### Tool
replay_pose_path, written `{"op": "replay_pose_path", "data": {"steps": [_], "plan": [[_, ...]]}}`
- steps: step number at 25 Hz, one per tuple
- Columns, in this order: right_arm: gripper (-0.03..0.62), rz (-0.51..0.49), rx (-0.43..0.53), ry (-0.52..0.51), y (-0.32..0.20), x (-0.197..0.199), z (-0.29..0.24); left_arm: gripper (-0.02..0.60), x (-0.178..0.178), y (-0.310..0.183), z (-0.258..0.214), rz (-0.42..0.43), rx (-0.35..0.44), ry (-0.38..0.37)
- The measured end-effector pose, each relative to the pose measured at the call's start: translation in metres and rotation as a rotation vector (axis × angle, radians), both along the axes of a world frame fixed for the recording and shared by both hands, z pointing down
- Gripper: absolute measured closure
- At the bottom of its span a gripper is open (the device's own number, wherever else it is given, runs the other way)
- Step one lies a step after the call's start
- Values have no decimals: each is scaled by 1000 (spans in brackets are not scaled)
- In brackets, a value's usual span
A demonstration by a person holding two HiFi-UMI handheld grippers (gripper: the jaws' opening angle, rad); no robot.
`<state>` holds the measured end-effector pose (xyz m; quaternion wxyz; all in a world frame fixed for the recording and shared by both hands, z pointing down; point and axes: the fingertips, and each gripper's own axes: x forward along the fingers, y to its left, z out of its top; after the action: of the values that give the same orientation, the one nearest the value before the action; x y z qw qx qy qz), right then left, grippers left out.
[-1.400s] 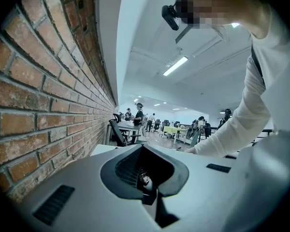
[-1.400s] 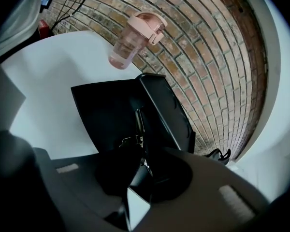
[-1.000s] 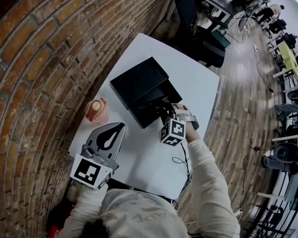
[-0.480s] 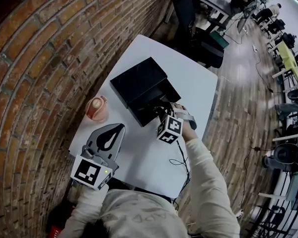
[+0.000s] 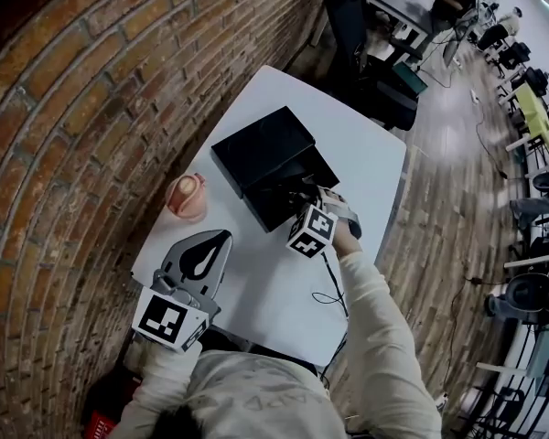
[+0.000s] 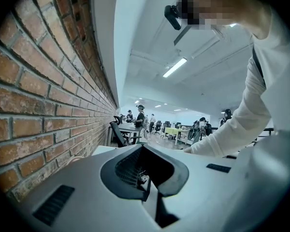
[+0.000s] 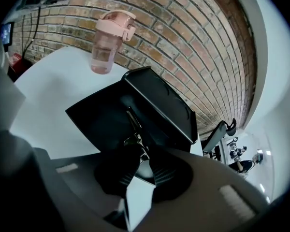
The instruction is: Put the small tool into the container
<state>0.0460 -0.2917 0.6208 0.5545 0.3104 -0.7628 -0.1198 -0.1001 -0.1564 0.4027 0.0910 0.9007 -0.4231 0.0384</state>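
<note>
A black container stands open on the white table, its lid tipped back toward the brick wall. My right gripper is at the container's near edge and is shut on the small tool, a thin metal piece. In the right gripper view the tool sticks out from the right gripper over the dark inside of the container. At the table's near left corner my left gripper is shut with nothing in it. It points up and away in the left gripper view.
A pink bottle stands left of the container near the brick wall, also seen as a pink bottle. A thin cable lies on the table by my right arm. Desks and chairs fill the room beyond the table's far edge.
My right gripper has edged a little farther over the container with the tool still in its jaws. The left gripper has stayed where it was.
</note>
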Motion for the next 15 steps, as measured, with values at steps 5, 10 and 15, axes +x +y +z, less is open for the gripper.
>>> {"op": "replay_pose_path", "data": {"steps": [5,10,15], "plan": [[522,76,-15,-50,-7,0,2,578,-9,4,1,-20,-1,-7],[505,137,-98,-192,1,-5,1,578,-18,6,2,-40,-2,-5],[508,156,-121,-237,3,-5,-2,578,-16,7,-1,-33,6,-5]]}}
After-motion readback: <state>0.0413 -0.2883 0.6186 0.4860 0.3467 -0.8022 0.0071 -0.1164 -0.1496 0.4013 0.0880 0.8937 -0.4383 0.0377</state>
